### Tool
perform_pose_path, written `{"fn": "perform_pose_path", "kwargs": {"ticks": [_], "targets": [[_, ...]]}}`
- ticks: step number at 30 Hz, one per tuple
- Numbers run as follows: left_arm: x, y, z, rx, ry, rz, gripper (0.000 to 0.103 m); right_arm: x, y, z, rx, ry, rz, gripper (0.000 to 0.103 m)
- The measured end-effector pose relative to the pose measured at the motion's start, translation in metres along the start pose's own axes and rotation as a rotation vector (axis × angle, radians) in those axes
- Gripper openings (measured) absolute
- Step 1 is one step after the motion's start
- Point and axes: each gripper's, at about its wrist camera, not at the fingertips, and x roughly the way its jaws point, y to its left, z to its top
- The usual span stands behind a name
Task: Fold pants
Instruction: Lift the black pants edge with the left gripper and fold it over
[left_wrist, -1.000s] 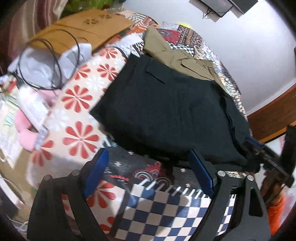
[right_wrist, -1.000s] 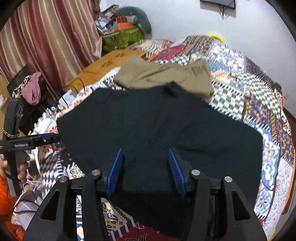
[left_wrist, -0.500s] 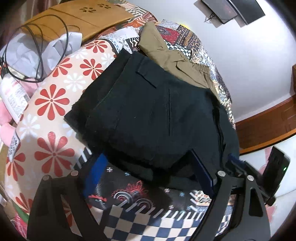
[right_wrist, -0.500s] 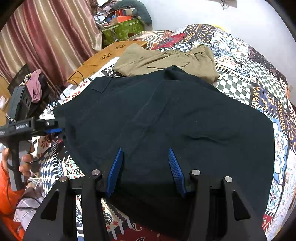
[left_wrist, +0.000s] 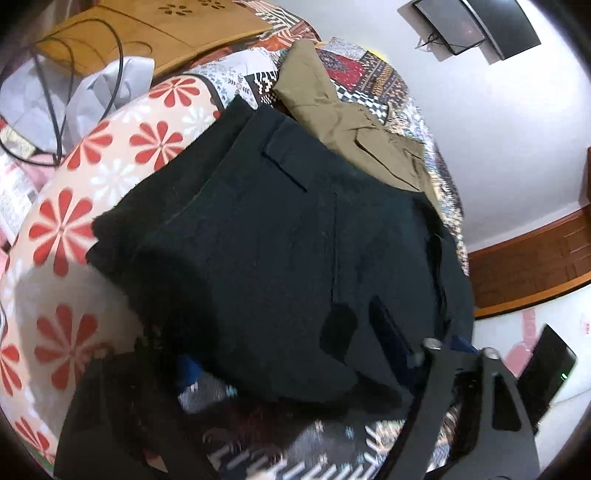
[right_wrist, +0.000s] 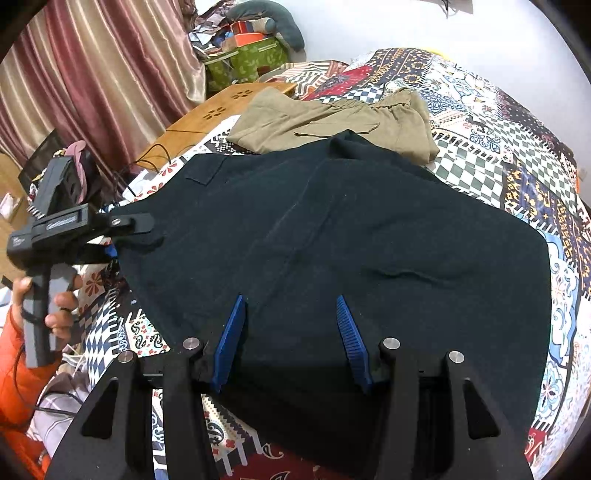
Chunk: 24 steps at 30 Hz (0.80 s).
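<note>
Dark navy pants (right_wrist: 332, 229) lie spread on the patterned bedspread (right_wrist: 517, 147); they also fill the left wrist view (left_wrist: 277, 240). My left gripper (left_wrist: 291, 354) is open, with the near edge of the pants lying between its fingers, and the picture there is blurred. From the right wrist view it (right_wrist: 129, 225) sits at the pants' left corner. My right gripper (right_wrist: 291, 328) is open, its blue pads (right_wrist: 231, 332) over the near edge of the pants, with cloth between them.
Folded khaki pants (right_wrist: 332, 118) lie behind the dark ones. A wooden lap table (right_wrist: 207, 118) with a black cable, a red-flowered cushion (left_wrist: 74, 221) and white bags (left_wrist: 92, 92) stand to the left. Curtains (right_wrist: 92, 74) and clutter lie beyond.
My left gripper has moved forward over the pants' corner, so cloth now lies between its fingers. My right gripper has come slightly closer to the near edge. Both stay open.
</note>
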Motion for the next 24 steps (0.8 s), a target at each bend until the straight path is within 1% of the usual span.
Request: {"fn": "perform_pose_path", "kwargs": {"ticks": [2,3,5,6,7,9,13,15,18,21,24], "targets": [[0.003,-0.004,0.003,0.026,-0.02,0.059,0.056,0.0,0.0,0.0,0.001,0.0,0.003,0.048],[0.004,-0.005,0.004,0.044,-0.028,0.086,0.052,-0.001,-0.001,-0.001,0.001,-0.001,0.004,0.048],[0.004,-0.008,0.003,0.079,-0.041,0.109,0.041,-0.001,-0.001,-0.001,0.004,-0.002,0.008,0.048],[0.002,-0.014,0.002,0.119,-0.059,0.125,0.036,-0.001,-0.001,-0.001,0.006,-0.003,0.009,0.048],[-0.001,-0.02,0.001,0.157,-0.079,0.157,0.028,-0.002,-0.002,-0.001,0.009,-0.004,0.012,0.048],[-0.009,-0.033,-0.003,0.249,-0.122,0.207,0.025,-0.002,-0.003,-0.001,0.013,-0.007,0.017,0.048],[-0.023,-0.061,-0.004,0.368,-0.186,0.26,0.02,-0.007,-0.006,-0.001,0.033,-0.023,0.027,0.048],[-0.03,-0.073,-0.001,0.402,-0.21,0.26,0.019,-0.015,-0.01,-0.002,0.051,-0.044,0.033,0.048],[-0.042,-0.093,0.004,0.449,-0.249,0.251,0.018,-0.033,-0.021,-0.005,0.077,-0.089,0.013,0.048],[-0.055,-0.118,0.004,0.504,-0.284,0.23,0.018,-0.056,-0.041,-0.012,0.123,-0.132,-0.029,0.048],[-0.062,-0.147,0.006,0.571,-0.321,0.205,0.018,-0.077,-0.067,-0.025,0.18,-0.158,-0.098,0.048]]}}
